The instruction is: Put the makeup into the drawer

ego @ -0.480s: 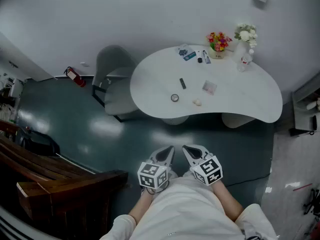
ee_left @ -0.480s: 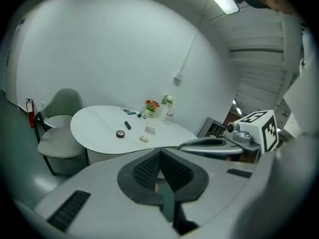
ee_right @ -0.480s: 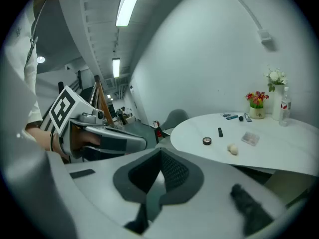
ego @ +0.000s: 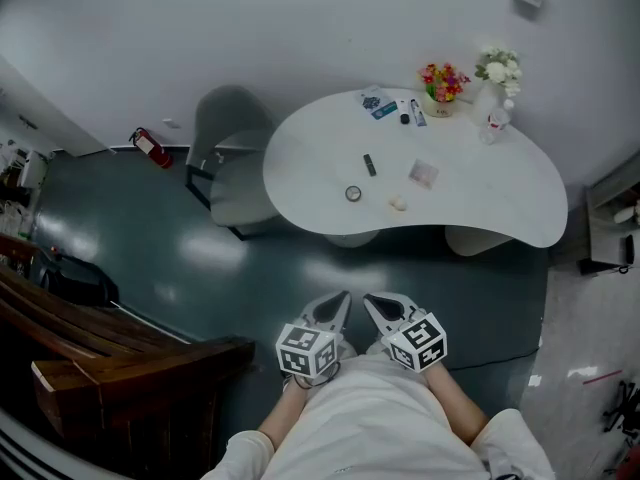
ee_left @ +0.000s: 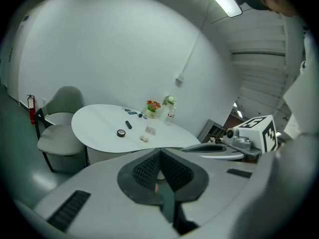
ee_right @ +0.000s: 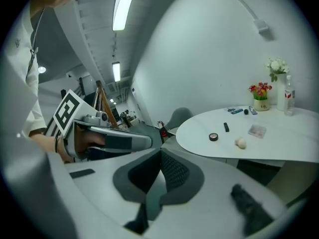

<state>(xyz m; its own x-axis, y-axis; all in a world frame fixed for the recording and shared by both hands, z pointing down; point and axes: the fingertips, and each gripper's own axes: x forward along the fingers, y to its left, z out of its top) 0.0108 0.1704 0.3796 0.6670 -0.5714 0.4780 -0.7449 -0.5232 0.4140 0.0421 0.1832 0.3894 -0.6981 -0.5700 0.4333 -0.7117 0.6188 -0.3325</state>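
The makeup lies on a white oval table [ego: 500,198] across the room: a round compact [ego: 353,194], a black stick [ego: 369,165], a pale sponge [ego: 398,203], a clear flat case [ego: 423,174] and several small items [ego: 390,110] at the back. The same compact [ee_right: 213,137] and sponge [ee_right: 240,143] show in the right gripper view. My left gripper [ego: 338,303] and right gripper [ego: 372,303] hang side by side close to my body over the dark floor, far short of the table. Both are shut with nothing between the jaws. No drawer is in view.
A grey chair [ego: 232,158] stands at the table's left end. A pot of coloured flowers [ego: 441,83], a vase of white flowers [ego: 497,68] and a bottle [ego: 493,121] sit at the table's back. Wooden furniture [ego: 120,368] is at lower left, a shelf unit [ego: 610,218] at the right edge.
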